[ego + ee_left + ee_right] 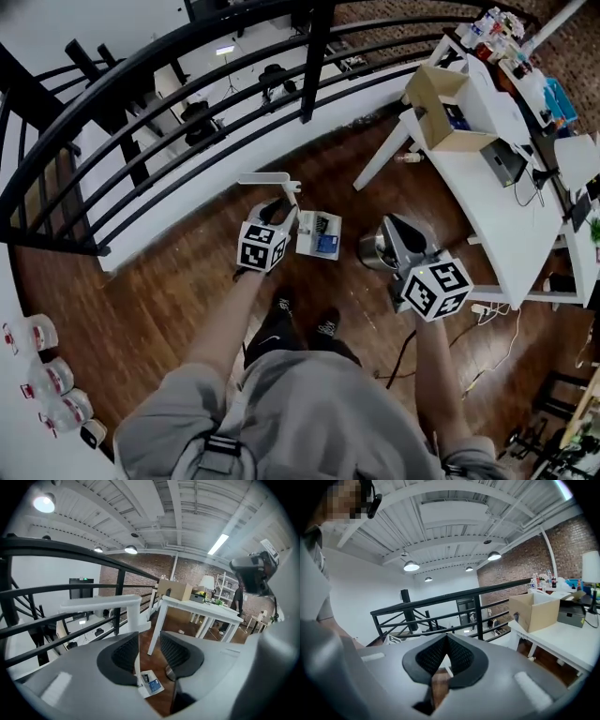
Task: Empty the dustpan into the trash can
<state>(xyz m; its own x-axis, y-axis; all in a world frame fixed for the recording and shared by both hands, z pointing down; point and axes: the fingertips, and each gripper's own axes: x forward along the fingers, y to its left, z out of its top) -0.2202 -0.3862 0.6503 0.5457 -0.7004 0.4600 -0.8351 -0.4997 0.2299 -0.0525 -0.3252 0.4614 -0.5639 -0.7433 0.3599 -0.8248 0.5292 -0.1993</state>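
Between the parted jaws of the left gripper (150,641) stands the dustpan (133,617), unclamped.

A cardboard box (441,108) sits on the white table (506,216) near the black railing (187,84).

Floor (169,291): dark wood planks, semi-gloss w/ faint reflections. Railing (317,56): black metal, matt; dustpan (307,246): white plastic, smooth; trash can (373,253): polished metal, refl. surface. Table (487,225): white, smooth, matt; box (422,94): brown cardboard, matt.
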